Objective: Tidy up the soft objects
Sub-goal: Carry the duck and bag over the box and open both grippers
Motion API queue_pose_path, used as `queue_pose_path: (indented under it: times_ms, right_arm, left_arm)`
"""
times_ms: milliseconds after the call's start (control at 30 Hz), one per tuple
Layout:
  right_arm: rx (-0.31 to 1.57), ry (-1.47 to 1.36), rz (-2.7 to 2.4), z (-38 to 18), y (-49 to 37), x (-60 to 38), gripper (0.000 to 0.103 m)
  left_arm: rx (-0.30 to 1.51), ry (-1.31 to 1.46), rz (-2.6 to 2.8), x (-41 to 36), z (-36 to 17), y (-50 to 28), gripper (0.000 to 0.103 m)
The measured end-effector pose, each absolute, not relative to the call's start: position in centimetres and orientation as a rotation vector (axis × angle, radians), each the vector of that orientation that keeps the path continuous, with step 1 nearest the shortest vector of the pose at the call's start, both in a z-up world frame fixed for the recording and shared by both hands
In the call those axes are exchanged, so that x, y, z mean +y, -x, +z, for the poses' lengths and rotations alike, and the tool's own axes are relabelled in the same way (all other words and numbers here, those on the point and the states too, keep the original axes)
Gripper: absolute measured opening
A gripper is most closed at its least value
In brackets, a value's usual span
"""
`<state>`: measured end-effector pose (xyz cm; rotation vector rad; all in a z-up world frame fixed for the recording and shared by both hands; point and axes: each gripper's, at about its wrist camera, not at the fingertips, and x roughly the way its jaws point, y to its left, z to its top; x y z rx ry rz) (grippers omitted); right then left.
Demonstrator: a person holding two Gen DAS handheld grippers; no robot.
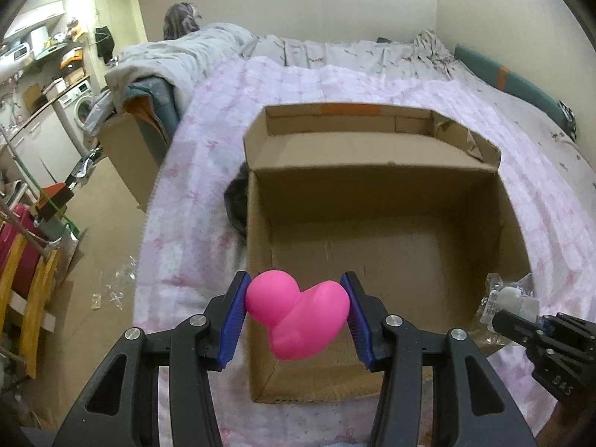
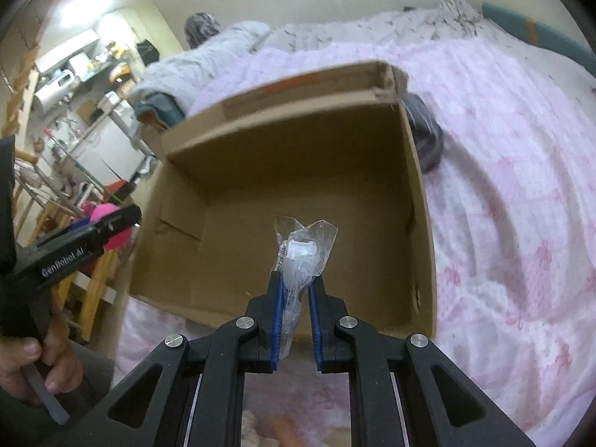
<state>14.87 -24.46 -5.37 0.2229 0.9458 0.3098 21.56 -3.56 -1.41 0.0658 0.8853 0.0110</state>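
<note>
My left gripper (image 1: 297,316) is shut on a pink rubber duck (image 1: 298,314) and holds it above the near left corner of an open cardboard box (image 1: 380,171). The box looks empty inside. My right gripper (image 2: 295,279) is shut on a clear plastic bag with white soft items (image 2: 303,247), held over the near edge of the same box (image 2: 421,201). In the left wrist view the right gripper (image 1: 499,320) and its bag (image 1: 506,300) show at the box's right wall. In the right wrist view the left gripper (image 2: 111,225) and the duck (image 2: 111,219) show at the left.
The box stands on a bed with a pink patterned cover (image 1: 193,201). A dark grey cloth item (image 1: 236,205) lies against the box's outer wall. Grey bedding (image 1: 193,56) is piled at the far end. Left of the bed are the floor, cardboard boxes (image 1: 130,152) and kitchen furniture.
</note>
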Motion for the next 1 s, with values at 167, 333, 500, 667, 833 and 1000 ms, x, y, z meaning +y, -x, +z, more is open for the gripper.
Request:
queue_pose_path:
  times_ms: [167, 333, 500, 667, 833, 1000]
  right_arm:
    - [0.969, -0.204, 0.310, -6.3, -14.8, -24.1, 0.015]
    - [0.992, -0.189, 0.298, -7.0, -14.7, -23.5, 0.015]
    - [0.996, -0.173, 0.290, -7.3, -15.0, -23.2, 0.015]
    - [1.000, -0.158, 0.291, -7.4, -15.3, -22.6, 0.015]
    - [0.995, -0.153, 0.293, -7.3, -15.3, -22.4, 0.015]
    - [0.985, -0.165, 0.294, -7.2, -15.2, -22.5, 0.015]
  left_arm:
    - [0.921, -0.078, -0.020, -4.2, -3.6, -21.9, 0.046]
    - [0.925, -0.080, -0.041, -4.5, -4.5, -21.4, 0.046]
    - [0.937, -0.064, -0.040, -4.2, -4.6, -21.5, 0.046]
    - [0.961, -0.053, -0.038, -4.1, -5.0, -21.7, 0.047]
    - [0.955, -0.069, -0.045, -4.4, -4.9, -21.5, 0.047]
    - [0.962, -0.068, -0.044, -4.2, -5.1, -21.5, 0.047]
